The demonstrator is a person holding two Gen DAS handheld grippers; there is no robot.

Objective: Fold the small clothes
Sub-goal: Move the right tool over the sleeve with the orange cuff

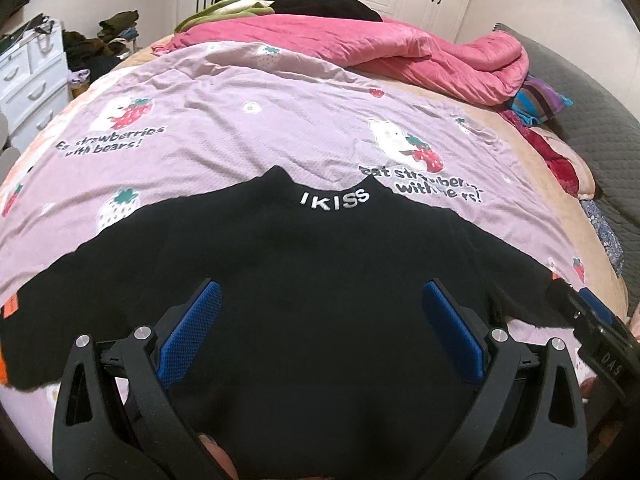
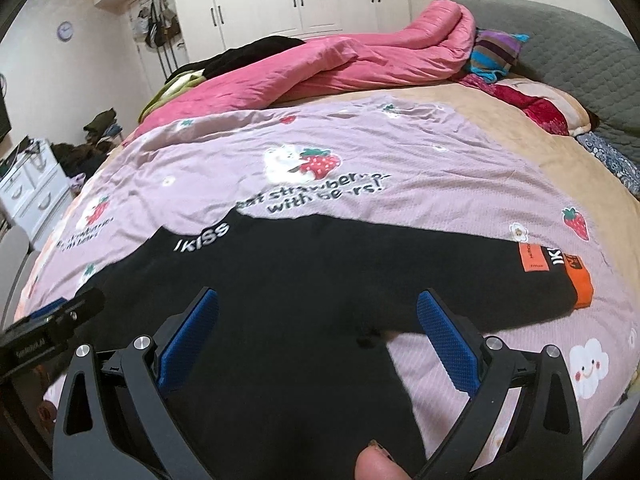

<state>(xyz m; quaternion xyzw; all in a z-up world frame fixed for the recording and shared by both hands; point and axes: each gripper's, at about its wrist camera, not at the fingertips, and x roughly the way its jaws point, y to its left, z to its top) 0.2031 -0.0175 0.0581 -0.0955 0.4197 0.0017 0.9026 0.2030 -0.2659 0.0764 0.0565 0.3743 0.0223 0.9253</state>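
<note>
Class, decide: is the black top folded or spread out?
Spread out: the black top lies flat on the sheet, collar up, with its right sleeve stretched sideways.

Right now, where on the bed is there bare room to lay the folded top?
Free: the purple sheet between the black top collar and the pink quilt, and the strip beyond the orange cuff. Crowded: the far edge with the quilt and dark clothes, and the pillow corner.
</note>
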